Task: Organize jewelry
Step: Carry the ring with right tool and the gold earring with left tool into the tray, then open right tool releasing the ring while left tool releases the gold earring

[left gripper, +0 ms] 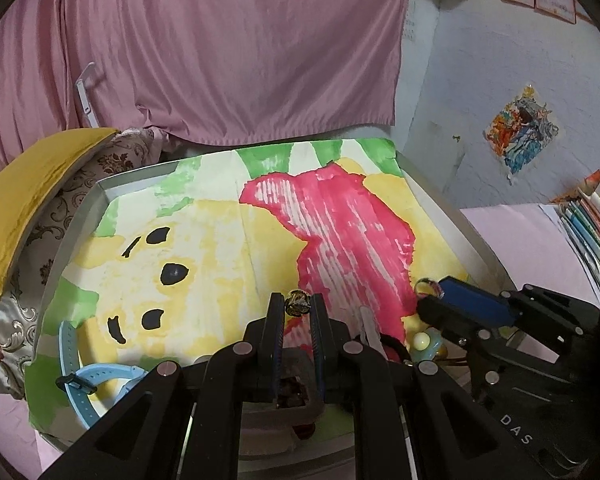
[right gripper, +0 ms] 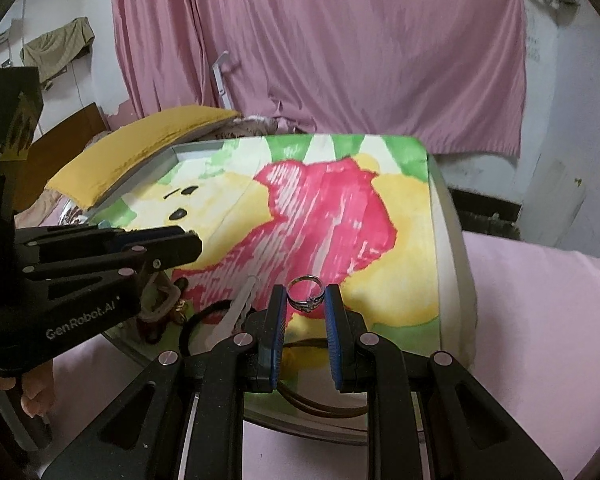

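Note:
In the left wrist view my left gripper (left gripper: 297, 301) is shut on a small gold-and-dark trinket (left gripper: 297, 304) pinched at its fingertips, just above the painted paper (left gripper: 204, 240). In the right wrist view my right gripper (right gripper: 306, 294) is shut on a silver ring (right gripper: 305, 295) with a small setting, held upright between the blue pads. The right gripper (left gripper: 425, 300) also shows at the right of the left wrist view, with the ring (left gripper: 427, 285) at its tip. The left gripper (right gripper: 196, 242) reaches in from the left of the right wrist view.
The paper lies in a shallow grey tray (left gripper: 80, 220). A light-blue watch strap (left gripper: 76, 368) lies at its near left. A round dish rim (right gripper: 300, 420) below the grippers holds a black hair tie (right gripper: 204, 312), a white clip (right gripper: 244, 300) and a pale flower piece (left gripper: 422, 342). A yellow cushion (left gripper: 28, 184) lies left.

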